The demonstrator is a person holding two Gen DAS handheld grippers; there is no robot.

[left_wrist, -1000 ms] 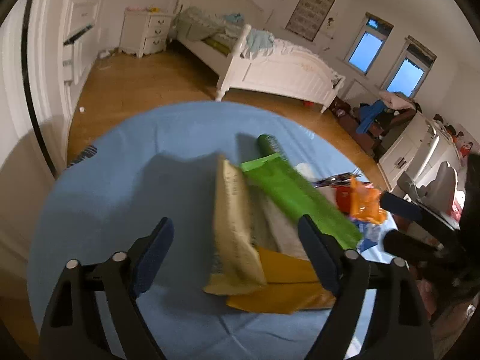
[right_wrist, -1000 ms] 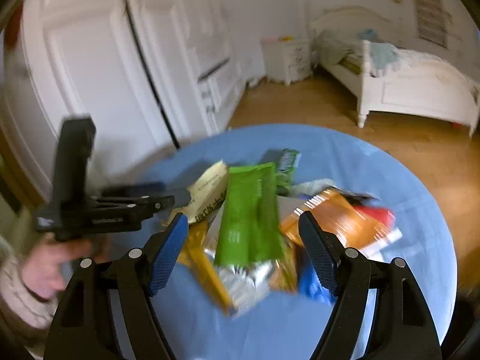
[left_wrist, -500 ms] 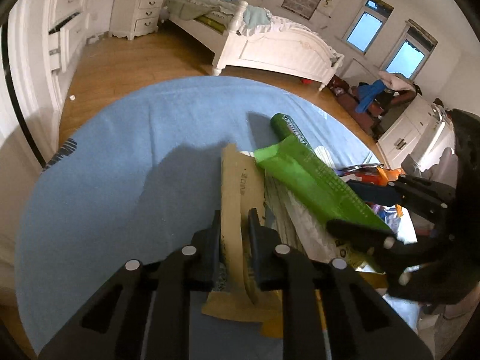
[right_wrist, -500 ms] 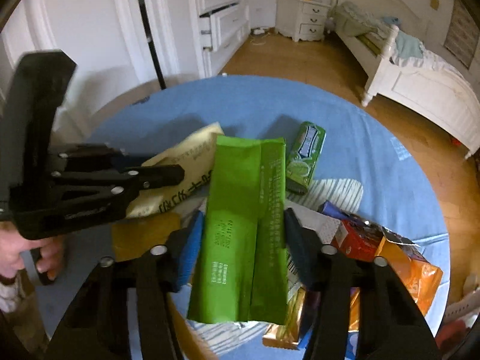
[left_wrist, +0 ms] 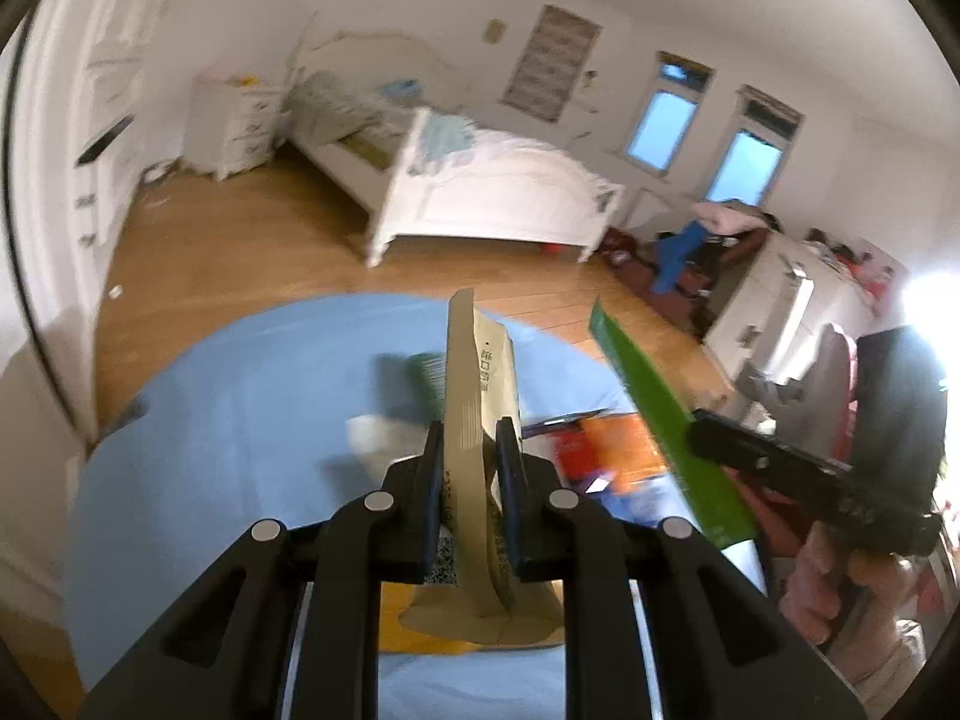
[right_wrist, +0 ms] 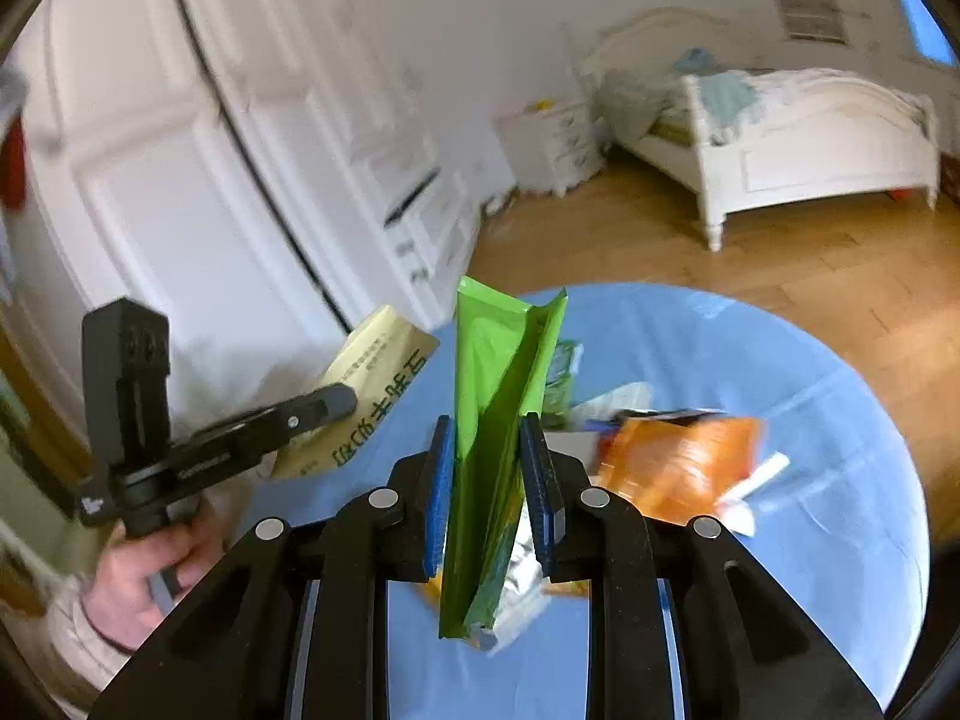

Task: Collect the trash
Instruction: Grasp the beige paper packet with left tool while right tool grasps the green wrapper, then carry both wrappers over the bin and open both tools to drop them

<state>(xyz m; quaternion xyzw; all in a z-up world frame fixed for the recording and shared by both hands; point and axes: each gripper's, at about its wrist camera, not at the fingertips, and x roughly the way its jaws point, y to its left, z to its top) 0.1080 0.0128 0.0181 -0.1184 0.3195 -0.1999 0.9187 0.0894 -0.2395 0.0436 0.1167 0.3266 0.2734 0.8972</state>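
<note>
My left gripper (left_wrist: 470, 450) is shut on a beige wrapper (left_wrist: 477, 396) and holds it upright above the round blue table (left_wrist: 240, 432). The beige wrapper also shows in the right wrist view (right_wrist: 372, 384). My right gripper (right_wrist: 487, 450) is shut on a green wrapper (right_wrist: 498, 408), lifted off the table; it also shows in the left wrist view (left_wrist: 666, 426). More trash lies on the table: an orange bag (right_wrist: 678, 468), a green tube (right_wrist: 561, 375), white and silver wrappers.
White wardrobe doors (right_wrist: 180, 150) stand close on the left. A white bed (left_wrist: 468, 192) and nightstand (left_wrist: 231, 126) are across the wooden floor (left_wrist: 240, 252). A white dresser with clutter (left_wrist: 798, 300) is at the right.
Both grippers closed on their wrappers and lifted them off the pile. The left holds the beige one, the right the green one, both now raised above the table.
</note>
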